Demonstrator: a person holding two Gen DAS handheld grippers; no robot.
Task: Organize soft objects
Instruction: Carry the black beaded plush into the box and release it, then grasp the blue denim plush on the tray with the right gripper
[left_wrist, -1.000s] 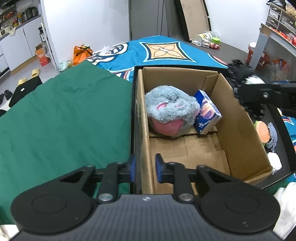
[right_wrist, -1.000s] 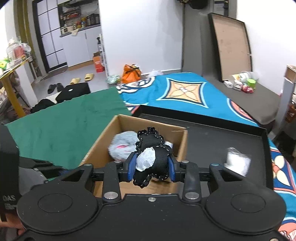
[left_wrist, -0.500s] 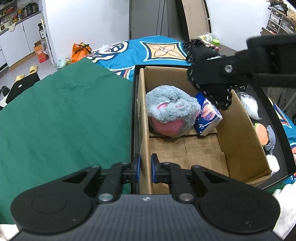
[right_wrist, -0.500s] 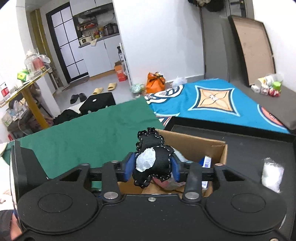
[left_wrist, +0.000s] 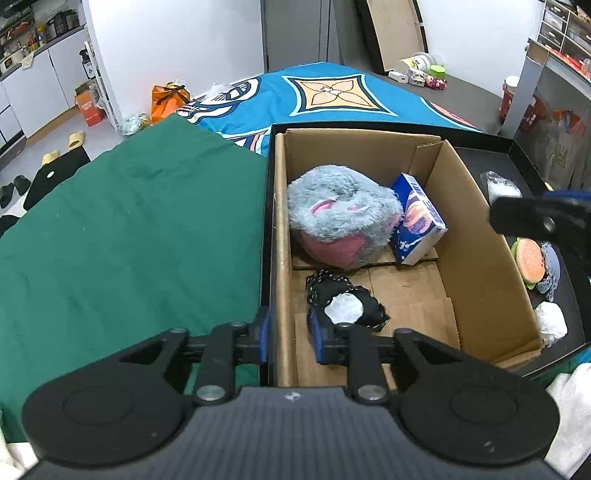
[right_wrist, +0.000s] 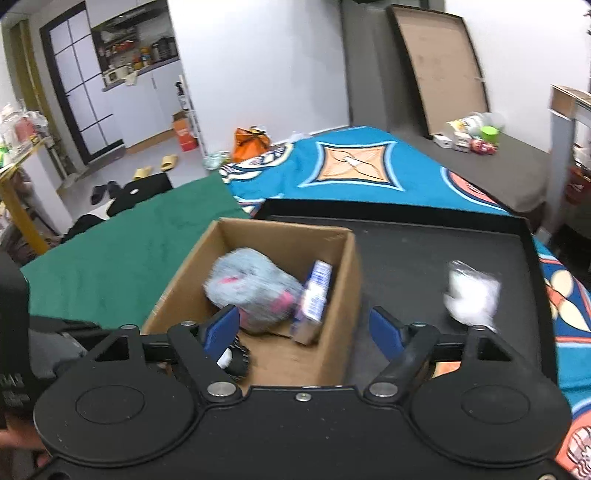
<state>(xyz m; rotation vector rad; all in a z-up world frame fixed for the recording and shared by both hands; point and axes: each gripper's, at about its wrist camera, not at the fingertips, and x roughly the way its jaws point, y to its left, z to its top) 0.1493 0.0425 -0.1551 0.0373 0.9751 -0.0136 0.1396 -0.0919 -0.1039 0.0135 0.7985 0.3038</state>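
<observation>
Black pouch (left_wrist: 345, 304): soft, lace-edged, white patch on top; lies loose on the floor of the box (left_wrist: 476, 236), near end, just below and ahead of the right gripper (right_wrist: 303, 328), long axis roughly across the box. Right jaws have just been opening and stand released, wide apart, nothing between them; the pouch shows under the left pad. Left gripper (left_wrist: 290, 334): jaws straddle the box's near-left wall, having just opened a little; pads appear slack on the cardboard, so the hold looks released. Box contents, far end: grey-pink plush (left_wrist: 341, 221), with a blue carton (left_wrist: 419, 219) leaning against it on the right. Box stands in a black tray (right_wrist: 424, 258), at its left side. Tray contents outside the box, all to the right: white wad (right_wrist: 471, 291) toward the far side; burger toy (left_wrist: 530, 262), a grey-blue soft piece (left_wrist: 551, 267) touching it, and a second white lump (left_wrist: 552, 319) nearer. Judged next pick: one of these, all on the right gripper's side and nearer it than the left. Surround: green cloth (left_wrist: 129, 229) left of the tray, blue patterned cover (left_wrist: 332, 96) beyond.
</observation>
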